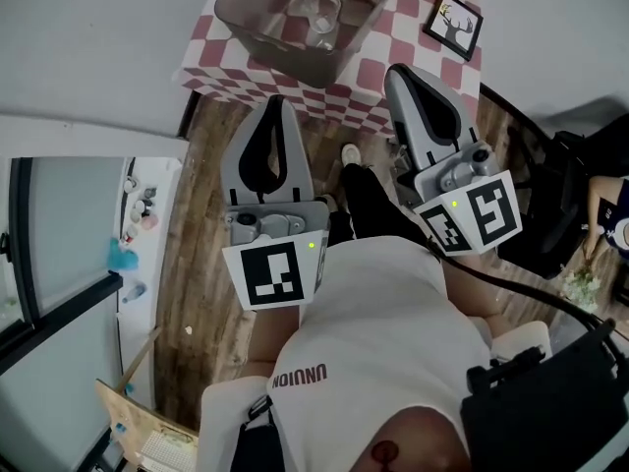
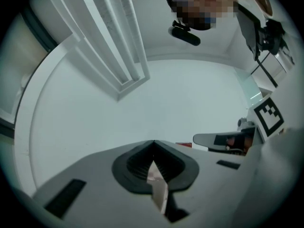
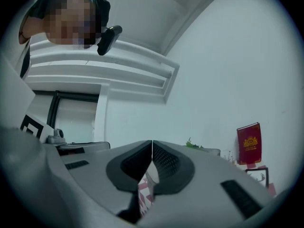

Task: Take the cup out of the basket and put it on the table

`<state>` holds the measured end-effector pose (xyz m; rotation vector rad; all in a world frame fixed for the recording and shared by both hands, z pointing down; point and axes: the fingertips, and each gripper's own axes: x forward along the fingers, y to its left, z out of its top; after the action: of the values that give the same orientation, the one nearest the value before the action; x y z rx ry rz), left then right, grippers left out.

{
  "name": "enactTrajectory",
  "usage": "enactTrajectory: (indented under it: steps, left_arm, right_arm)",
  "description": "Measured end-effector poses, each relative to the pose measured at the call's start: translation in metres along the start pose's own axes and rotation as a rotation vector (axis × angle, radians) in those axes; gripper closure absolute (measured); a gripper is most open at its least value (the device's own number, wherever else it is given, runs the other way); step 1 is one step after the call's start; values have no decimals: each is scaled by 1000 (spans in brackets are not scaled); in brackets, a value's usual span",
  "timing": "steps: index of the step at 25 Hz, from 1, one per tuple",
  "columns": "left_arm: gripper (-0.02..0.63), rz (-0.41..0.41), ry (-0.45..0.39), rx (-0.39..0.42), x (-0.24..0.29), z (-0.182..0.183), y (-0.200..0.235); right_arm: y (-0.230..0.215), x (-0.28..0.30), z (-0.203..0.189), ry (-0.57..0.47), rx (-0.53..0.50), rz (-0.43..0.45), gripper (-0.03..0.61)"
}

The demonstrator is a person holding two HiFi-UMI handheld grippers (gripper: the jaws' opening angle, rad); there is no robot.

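A clear glass cup (image 1: 319, 13) stands inside a grey see-through basket (image 1: 295, 62) on a table with a red and white checked cloth (image 1: 211, 67), at the top of the head view. My left gripper (image 1: 277, 99) is held level short of the table's near edge, its jaws shut with nothing between them. To its right, my right gripper (image 1: 396, 70) reaches just over the table's near edge beside the basket, also shut and empty. In the left gripper view the left gripper (image 2: 153, 141) faces a white wall. In the right gripper view the right gripper (image 3: 152, 141) has its tips together.
A small framed deer picture (image 1: 453, 23) lies on the table right of the basket. A red book (image 3: 249, 144) stands against the wall. A wooden floor (image 1: 211, 264) runs below the table, with a glass door (image 1: 59, 254) at left and a dark chair (image 1: 550, 195) at right.
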<state>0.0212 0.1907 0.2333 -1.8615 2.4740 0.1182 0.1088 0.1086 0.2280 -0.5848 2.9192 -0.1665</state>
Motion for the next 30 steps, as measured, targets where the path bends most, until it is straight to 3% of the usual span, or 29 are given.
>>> enactTrajectory:
  steps: [5, 9, 26, 30]
  left_arm:
    - [600, -15, -59, 63, 32, 16, 3]
    - [600, -22, -79, 52, 67, 29, -3]
    - [600, 97, -173, 163, 165, 55, 5]
    - [600, 74, -222, 67, 177, 60, 3]
  right_arm:
    - [-27, 27, 7, -13, -9, -2, 560]
    - [-61, 52, 12, -20, -6, -41, 560]
    - [-141, 135, 25, -35, 20, 82, 560]
    - [-151, 140, 25, -40, 27, 84, 560]
